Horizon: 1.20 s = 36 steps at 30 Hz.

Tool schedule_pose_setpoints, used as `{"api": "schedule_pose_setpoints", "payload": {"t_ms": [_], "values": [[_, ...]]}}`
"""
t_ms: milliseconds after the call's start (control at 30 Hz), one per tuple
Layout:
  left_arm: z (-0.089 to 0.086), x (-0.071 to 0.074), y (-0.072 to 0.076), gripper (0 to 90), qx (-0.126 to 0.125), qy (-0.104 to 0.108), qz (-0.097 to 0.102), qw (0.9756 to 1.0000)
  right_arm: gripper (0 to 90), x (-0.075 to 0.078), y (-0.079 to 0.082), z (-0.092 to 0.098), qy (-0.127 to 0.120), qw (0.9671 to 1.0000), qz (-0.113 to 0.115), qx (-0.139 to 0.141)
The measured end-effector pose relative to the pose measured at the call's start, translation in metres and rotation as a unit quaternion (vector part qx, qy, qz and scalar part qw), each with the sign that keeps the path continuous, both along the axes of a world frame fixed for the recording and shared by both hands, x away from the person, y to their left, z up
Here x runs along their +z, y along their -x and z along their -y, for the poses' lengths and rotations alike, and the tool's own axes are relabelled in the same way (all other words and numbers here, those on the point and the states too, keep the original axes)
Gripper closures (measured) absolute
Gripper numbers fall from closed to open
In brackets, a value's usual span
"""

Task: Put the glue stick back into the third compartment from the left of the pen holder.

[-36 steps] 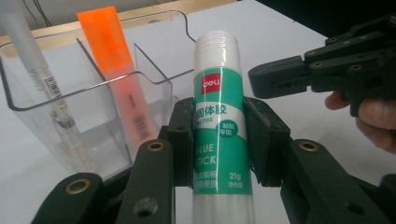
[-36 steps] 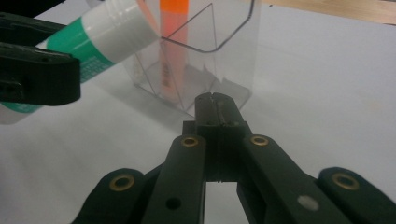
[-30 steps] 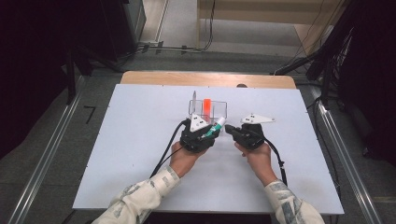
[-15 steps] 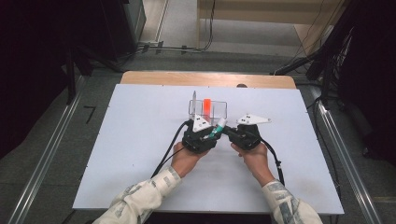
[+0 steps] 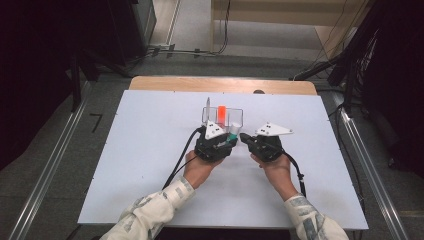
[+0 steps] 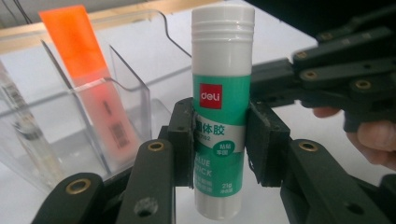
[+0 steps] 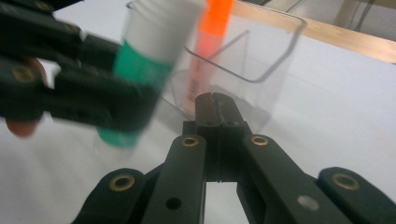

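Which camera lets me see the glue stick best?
The left gripper view. There the glue stick stands upright and sharp, its green label readable, pinched in the left claw. The right gripper view shows it blurred and tilted. The high view shows just a tiny white and green bit by the clear organizer.

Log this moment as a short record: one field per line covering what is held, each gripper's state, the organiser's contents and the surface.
held item: white and green glue stick, upright, cap on
left gripper: shut on the glue stick's green label
right gripper: shut, holding nothing, beside the glue stick
organiser: clear plastic compartment organiser, just beyond the grippers
organiser contents: orange highlighter standing in one compartment; clear pen in another
surface: white table top
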<state>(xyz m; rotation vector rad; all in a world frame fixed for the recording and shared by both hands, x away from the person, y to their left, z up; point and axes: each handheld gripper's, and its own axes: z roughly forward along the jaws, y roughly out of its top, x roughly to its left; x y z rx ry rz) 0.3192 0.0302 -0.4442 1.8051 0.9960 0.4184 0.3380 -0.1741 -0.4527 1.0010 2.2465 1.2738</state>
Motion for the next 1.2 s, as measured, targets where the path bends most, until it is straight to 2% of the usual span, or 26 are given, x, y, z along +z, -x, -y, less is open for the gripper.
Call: {"api": "schedule_pose_setpoints", "payload": {"t_ms": [200, 300, 467, 667, 700, 933, 1200], "values": [[-0.002, 0.012, -0.014, 65.7, 0.02, 0.02, 0.008, 0.9996, 88.0, -0.008, 0.005, 0.029, 0.004, 0.9995, -0.014, -0.029], [0.0, 0.016, -0.021, 65.7, 0.027, 0.022, 0.012, 0.9993, 88.0, -0.012, 0.008, 0.044, 0.01, 0.999, -0.02, -0.04], [0.006, 0.02, -0.029, 65.7, 0.038, 0.023, 0.022, 0.9988, 82.4, -0.016, 0.011, 0.069, 0.013, 0.9976, -0.026, -0.062], [0.012, 0.023, -0.037, 65.7, 0.047, 0.025, 0.03, 0.9981, 53.7, -0.022, 0.012, 0.092, 0.006, 0.9957, -0.048, -0.079], [0.012, 0.023, -0.038, 65.7, 0.047, 0.026, 0.031, 0.998, 49.0, -0.023, 0.012, 0.094, 0.004, 0.9951, -0.053, -0.083], [0.014, 0.024, -0.047, 65.7, 0.063, 0.029, 0.04, 0.9968, 35.3, -0.027, 0.01, 0.105, 0.004, 0.9922, -0.073, -0.101], [0.019, 0.019, -0.058, 65.7, 0.072, 0.033, 0.041, 0.996, 34.7, -0.029, 0.01, 0.104, 0.004, 0.9921, -0.076, -0.1]]}}
